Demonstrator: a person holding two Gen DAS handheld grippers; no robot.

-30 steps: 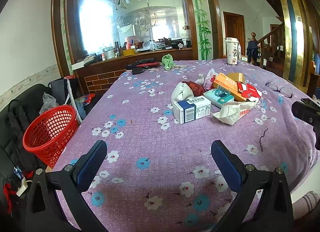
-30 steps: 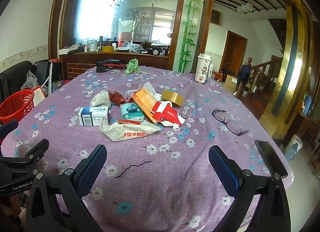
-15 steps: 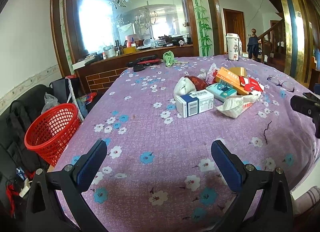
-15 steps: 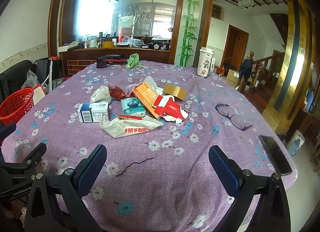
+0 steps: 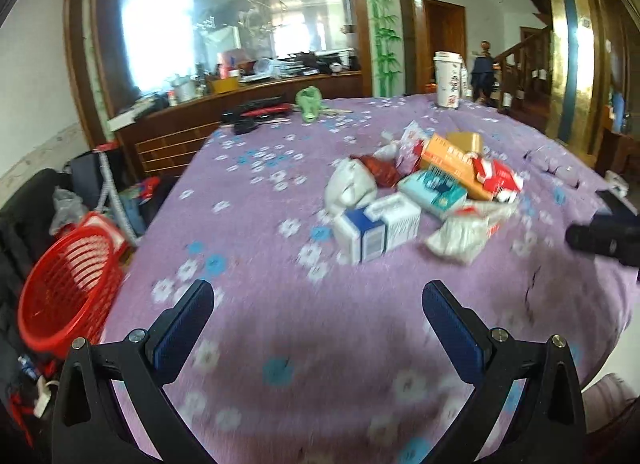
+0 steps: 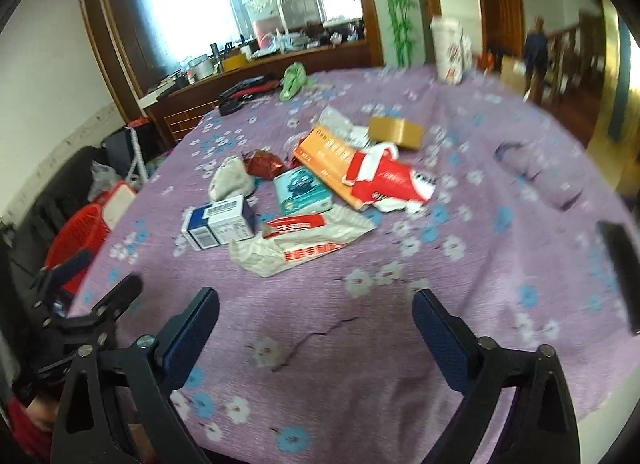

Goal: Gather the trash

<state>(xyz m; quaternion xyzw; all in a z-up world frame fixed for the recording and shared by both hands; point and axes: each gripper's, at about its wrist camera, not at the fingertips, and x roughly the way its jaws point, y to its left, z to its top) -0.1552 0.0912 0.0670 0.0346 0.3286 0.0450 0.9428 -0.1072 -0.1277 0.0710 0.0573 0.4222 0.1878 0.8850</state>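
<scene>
Trash [image 6: 304,192] is heaped mid-worktop [image 6: 400,364]. Left gripper [image 5: 318,304] is held spread and empty; right gripper [image 6: 316,308], closing, is empty. Red basket [image 5: 66,288] is seen far left.

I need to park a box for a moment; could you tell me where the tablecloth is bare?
Bare cloth lies between the right gripper and the white wrapper, and left of the blue-white box toward the red basket. Around the orange box it is crowded.

Bare purple worktop [image 6: 360,344] lies open ahead of my right gripper [image 6: 316,316]. Further on, a white wrapper [image 6: 304,244] and a blue-and-white box [image 6: 220,222] block the way; a phone [image 6: 620,264] lies at the right edge.
</scene>
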